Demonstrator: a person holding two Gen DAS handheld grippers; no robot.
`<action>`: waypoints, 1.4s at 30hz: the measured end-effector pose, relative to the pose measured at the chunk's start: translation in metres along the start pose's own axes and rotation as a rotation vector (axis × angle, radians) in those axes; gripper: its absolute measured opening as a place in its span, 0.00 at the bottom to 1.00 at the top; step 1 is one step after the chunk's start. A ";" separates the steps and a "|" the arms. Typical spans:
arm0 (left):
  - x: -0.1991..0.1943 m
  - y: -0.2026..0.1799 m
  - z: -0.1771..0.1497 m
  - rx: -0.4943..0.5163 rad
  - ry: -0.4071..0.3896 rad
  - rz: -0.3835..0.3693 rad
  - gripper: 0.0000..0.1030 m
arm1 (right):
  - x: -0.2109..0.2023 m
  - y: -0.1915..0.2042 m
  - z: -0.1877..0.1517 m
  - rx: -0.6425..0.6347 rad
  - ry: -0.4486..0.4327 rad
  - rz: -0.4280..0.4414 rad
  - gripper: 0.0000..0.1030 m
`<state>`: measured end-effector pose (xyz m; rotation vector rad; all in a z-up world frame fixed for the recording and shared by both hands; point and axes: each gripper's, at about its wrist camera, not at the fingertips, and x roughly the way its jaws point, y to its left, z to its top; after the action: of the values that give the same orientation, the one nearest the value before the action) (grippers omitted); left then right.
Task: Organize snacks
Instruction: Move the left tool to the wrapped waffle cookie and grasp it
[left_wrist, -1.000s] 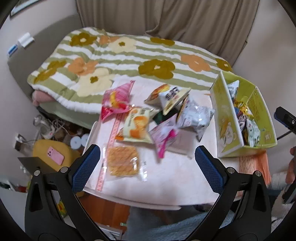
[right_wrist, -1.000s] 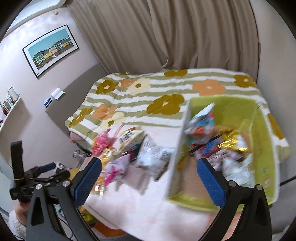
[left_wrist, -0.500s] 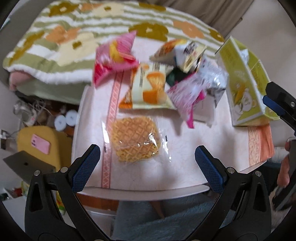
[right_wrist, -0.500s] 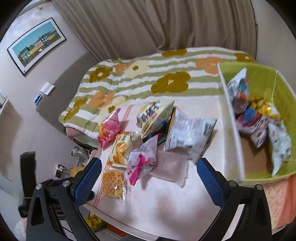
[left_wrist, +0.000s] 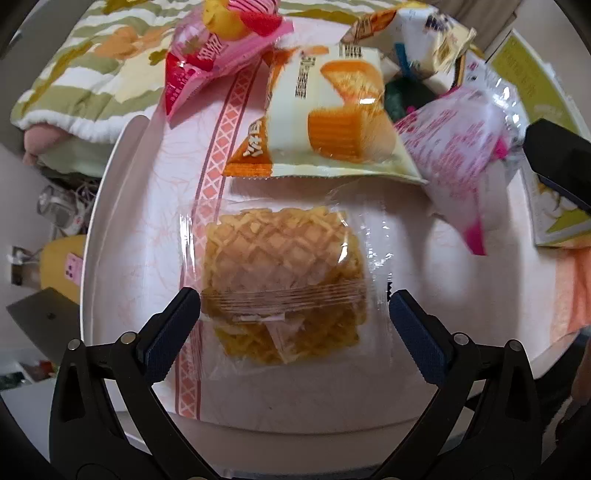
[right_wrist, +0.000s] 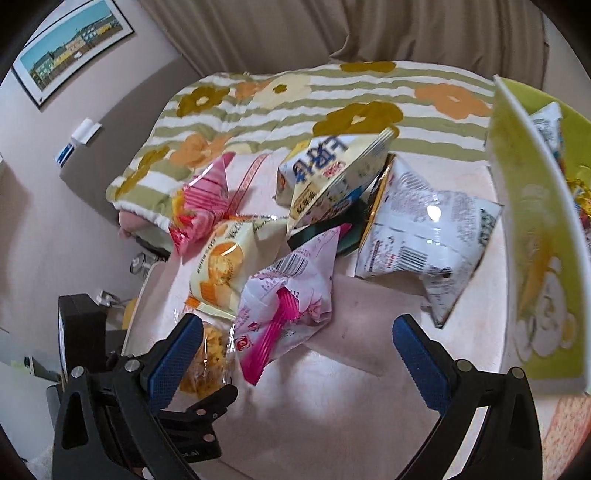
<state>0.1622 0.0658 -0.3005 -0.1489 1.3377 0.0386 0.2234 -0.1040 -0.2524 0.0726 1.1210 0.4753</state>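
The left hand-held gripper (left_wrist: 294, 314), jaws apart, straddles a clear-wrapped waffle snack (left_wrist: 284, 284) on the pink-clothed desk (left_wrist: 147, 229). The right hand-held gripper (right_wrist: 297, 354) is also spread, over a pink packet (right_wrist: 288, 299). Right of that packet, a yellow-green box (right_wrist: 535, 236) holds snacks; behind it lies a flowered bed (right_wrist: 295, 96).
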 end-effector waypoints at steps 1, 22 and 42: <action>0.002 -0.001 0.000 0.000 -0.001 0.011 0.99 | 0.004 0.000 0.000 -0.006 0.006 0.002 0.99; -0.002 0.008 0.002 0.058 -0.030 0.041 0.76 | 0.038 0.016 0.006 -0.162 0.028 0.003 0.99; -0.029 0.022 -0.013 -0.006 -0.036 -0.030 0.71 | 0.059 0.021 0.010 -0.304 0.058 0.047 0.74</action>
<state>0.1408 0.0880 -0.2767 -0.1727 1.2992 0.0199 0.2454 -0.0595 -0.2918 -0.1817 1.0942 0.6882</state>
